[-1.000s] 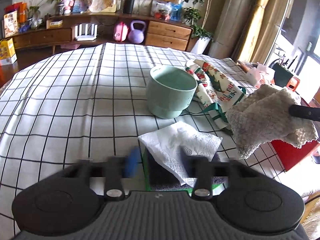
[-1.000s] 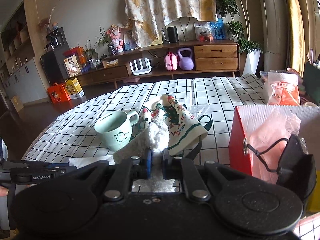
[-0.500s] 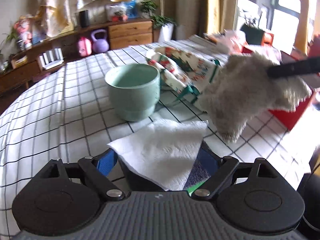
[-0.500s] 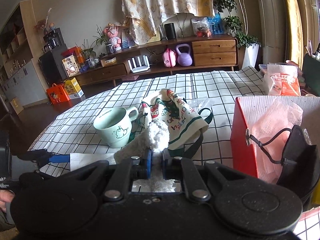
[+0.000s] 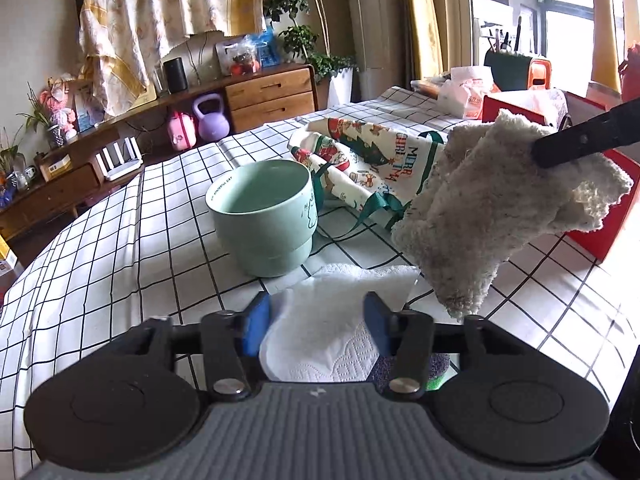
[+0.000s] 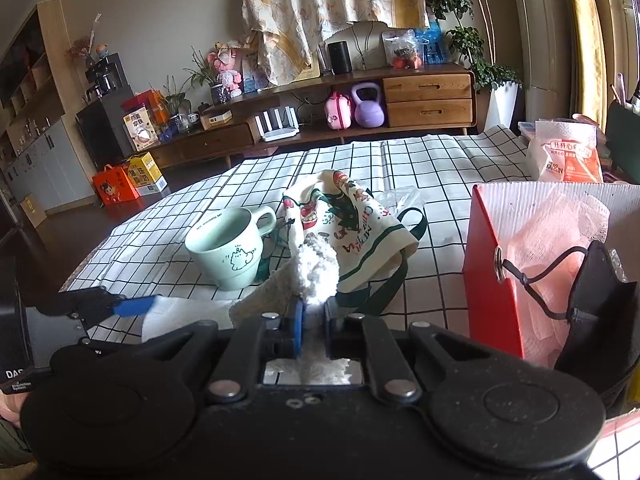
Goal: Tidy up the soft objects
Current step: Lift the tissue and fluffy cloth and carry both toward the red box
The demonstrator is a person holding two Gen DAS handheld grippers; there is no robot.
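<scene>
A white paper napkin [image 5: 320,332] lies on the checked tablecloth over a purple and green sponge [image 5: 436,368]. My left gripper [image 5: 316,320] is low over it, jaws closing, with the napkin between the blue pads and not clamped. One of its blue fingers [image 6: 134,305] shows in the right wrist view. My right gripper [image 6: 314,320] is shut on a fluffy cream cloth [image 6: 316,268], held in the air. In the left wrist view that cloth [image 5: 492,208] hangs at the right from a black finger [image 5: 580,144].
A mint green mug [image 5: 264,220] stands just beyond the napkin. Behind it lies a Christmas print fabric bag [image 5: 372,160]. A red box [image 6: 492,280] at the right holds pink mesh [image 6: 560,240], with a black mask [image 6: 596,300] hung on its edge. A tissue pack [image 6: 568,156] sits behind.
My left gripper rolled and shifted over the napkin; its jaws spread wide, then narrowed around it. The right gripper with the fluffy cloth stayed put.
</scene>
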